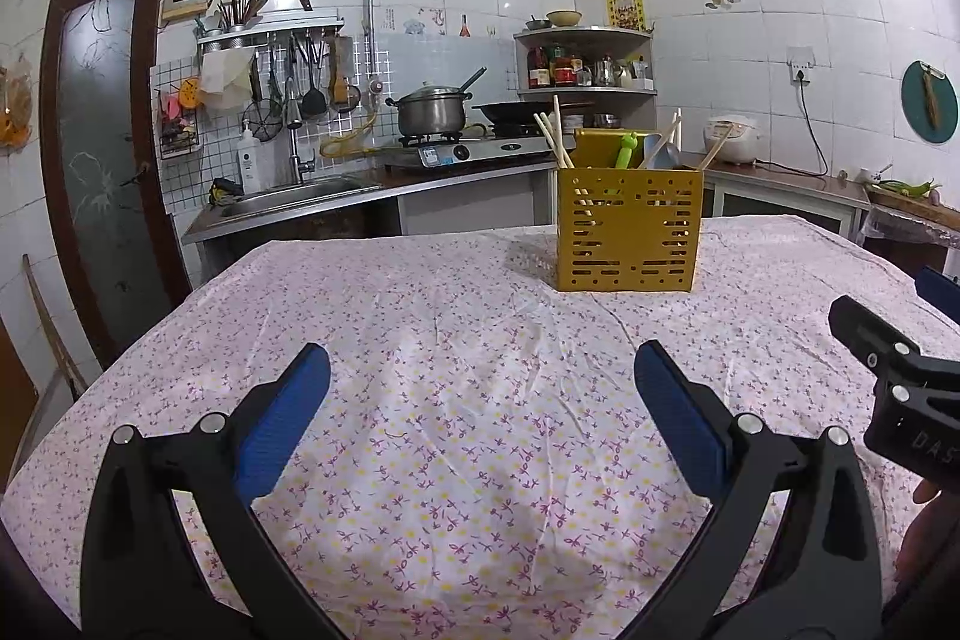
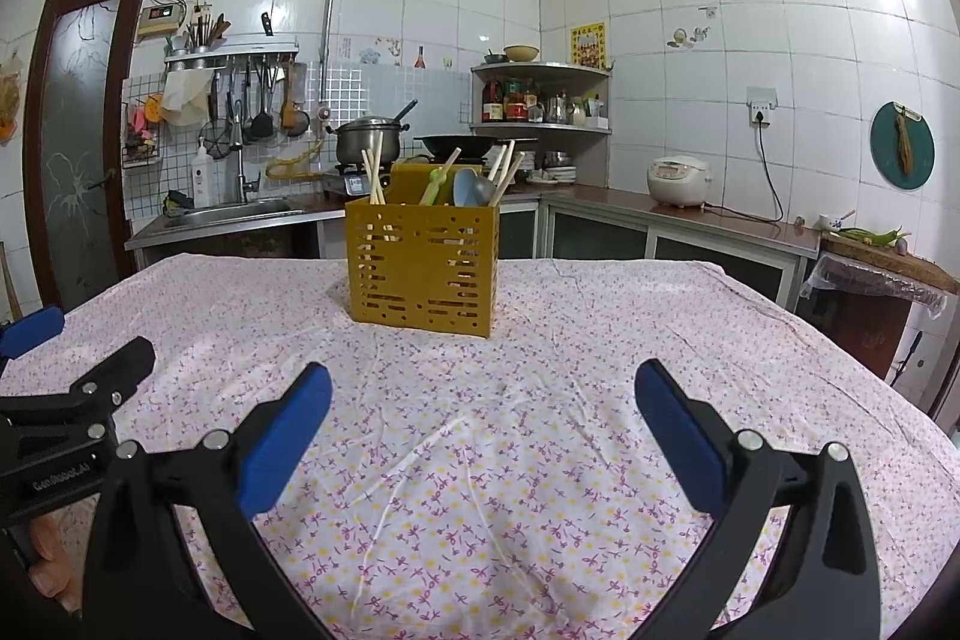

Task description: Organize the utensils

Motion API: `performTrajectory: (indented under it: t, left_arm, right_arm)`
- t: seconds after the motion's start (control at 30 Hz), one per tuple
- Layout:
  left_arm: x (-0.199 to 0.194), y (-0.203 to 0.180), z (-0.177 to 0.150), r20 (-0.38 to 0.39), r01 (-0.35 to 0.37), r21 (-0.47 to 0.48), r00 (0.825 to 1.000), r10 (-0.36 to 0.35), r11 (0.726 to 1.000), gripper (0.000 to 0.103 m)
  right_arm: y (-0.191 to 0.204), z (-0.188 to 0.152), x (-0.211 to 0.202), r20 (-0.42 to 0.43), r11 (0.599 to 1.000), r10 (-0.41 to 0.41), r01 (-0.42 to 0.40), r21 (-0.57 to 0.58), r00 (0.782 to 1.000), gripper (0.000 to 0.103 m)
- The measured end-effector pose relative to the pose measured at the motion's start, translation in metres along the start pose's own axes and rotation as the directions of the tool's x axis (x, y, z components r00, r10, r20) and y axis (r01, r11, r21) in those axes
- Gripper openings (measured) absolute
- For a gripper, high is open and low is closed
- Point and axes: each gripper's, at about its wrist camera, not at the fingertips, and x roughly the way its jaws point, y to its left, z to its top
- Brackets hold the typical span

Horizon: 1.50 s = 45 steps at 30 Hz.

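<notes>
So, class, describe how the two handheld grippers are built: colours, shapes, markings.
Both are alike. The left gripper and the right gripper each have two black angular arms with silver round bolts, ending in blue ribbed pads. White lettering marks the black bodies, partly readable. No sleeves or cables show.

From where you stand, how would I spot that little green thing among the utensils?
Find the table under the flowered cloth; a yellow slotted box stands on it at the far side. Among the pale chopsticks and the grey-blue spoons poking out, the green utensil is the only bright green piece.
</notes>
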Motion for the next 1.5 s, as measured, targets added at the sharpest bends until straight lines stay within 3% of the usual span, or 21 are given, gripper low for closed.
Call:
performTrajectory:
  t: [1.5]
  left_arm:
    - [-0.0041, 0.0004, -0.0001, 0.006, -0.011, -0.007, 1.0, 0.011, 1.0, 0.098]
  right_arm:
    - [-0.0086, 0.0008, 0.0013, -0.005, 1.0, -0.01, 0.01, 0.006, 1.0, 0.099]
